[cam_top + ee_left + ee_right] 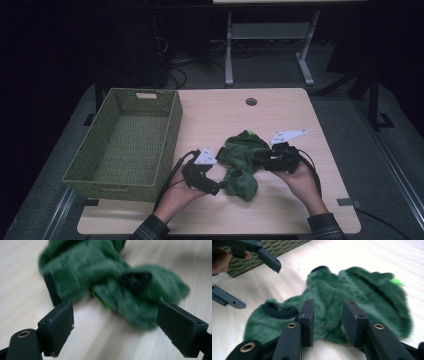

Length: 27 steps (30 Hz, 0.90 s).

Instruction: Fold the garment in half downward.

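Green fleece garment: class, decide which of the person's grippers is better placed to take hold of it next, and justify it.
Probably the right gripper: its half-open jaws hang directly over the green fleece garment. The left gripper is open too, but the garment lies beyond its pads.

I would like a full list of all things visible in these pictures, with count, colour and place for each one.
Fuzzy green fabric garment: one, dark green with black cuffs, crumpled on the table between the grippers.
Woven rectangular basket: one, olive green, left part of the table.
Wooden table: one, light tan, centre.
Round hole: one, dark, far side of the tabletop.
Left gripper: one, black, open, left of the garment.
Right gripper: one, black, jaws partly open over the garment.
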### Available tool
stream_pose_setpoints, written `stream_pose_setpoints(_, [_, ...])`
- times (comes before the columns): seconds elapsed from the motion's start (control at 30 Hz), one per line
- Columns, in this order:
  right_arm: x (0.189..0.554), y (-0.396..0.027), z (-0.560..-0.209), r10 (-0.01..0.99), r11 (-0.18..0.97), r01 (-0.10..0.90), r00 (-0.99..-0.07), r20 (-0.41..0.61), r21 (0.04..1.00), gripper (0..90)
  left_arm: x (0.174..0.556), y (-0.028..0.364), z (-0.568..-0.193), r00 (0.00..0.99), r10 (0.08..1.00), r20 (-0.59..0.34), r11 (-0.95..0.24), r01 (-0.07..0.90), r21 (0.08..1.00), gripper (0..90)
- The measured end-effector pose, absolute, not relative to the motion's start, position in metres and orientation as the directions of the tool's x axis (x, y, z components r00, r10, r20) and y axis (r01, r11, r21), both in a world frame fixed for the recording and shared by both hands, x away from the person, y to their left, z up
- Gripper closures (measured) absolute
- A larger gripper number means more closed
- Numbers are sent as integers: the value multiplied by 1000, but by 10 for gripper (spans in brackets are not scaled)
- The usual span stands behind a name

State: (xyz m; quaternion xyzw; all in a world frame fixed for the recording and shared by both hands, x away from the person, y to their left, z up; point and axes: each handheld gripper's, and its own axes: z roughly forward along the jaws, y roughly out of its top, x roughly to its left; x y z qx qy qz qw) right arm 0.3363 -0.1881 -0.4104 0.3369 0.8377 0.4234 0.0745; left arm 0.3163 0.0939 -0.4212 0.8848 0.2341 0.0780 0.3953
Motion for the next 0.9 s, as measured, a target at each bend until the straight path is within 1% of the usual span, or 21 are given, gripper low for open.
stream_pose_setpoints(0.07, [342, -193, -410, 634, 400, 500, -756, 162, 768, 621, 327, 91, -416, 878, 476, -42, -575, 347, 741, 140])
stream_pose_setpoints(0.13, [348, -196, -409, 649, 410, 507, -746, 148, 758, 621, 339, 87, -412, 875, 479, -63, -558, 359, 748, 143])
stream_pose_setpoints(0.2, [356, -201, -409, 658, 402, 507, -739, 145, 763, 623, 349, 84, -409, 874, 481, -64, -552, 359, 752, 145])
stream_pose_setpoints(0.27, [363, -206, -408, 670, 388, 523, -725, 157, 759, 620, 359, 80, -406, 872, 488, -43, -559, 350, 752, 173])
stream_pose_setpoints(0.3, [367, -208, -408, 676, 395, 520, -723, 144, 758, 620, 365, 78, -406, 872, 489, -37, -560, 346, 753, 182])
stream_pose_setpoints(0.43, [385, -215, -413, 703, 384, 553, -694, 154, 739, 618, 388, 73, -409, 854, 521, -19, -561, 359, 746, 232])
stream_pose_setpoints(0.5, [393, -218, -417, 717, 382, 574, -678, 159, 724, 618, 401, 72, -414, 852, 524, -13, -566, 359, 742, 284])
stream_pose_setpoints(0.67, [408, -222, -431, 740, 360, 603, -649, 176, 711, 617, 427, 66, -427, 840, 542, -25, -569, 389, 724, 336])
stream_pose_setpoints(0.8, [417, -221, -445, 753, 356, 632, -630, 189, 688, 617, 446, 59, -439, 834, 551, -31, -580, 410, 704, 398])
stream_pose_setpoints(0.9, [421, -218, -454, 757, 368, 649, -625, 191, 666, 619, 455, 56, -447, 840, 540, -51, -596, 424, 681, 436])
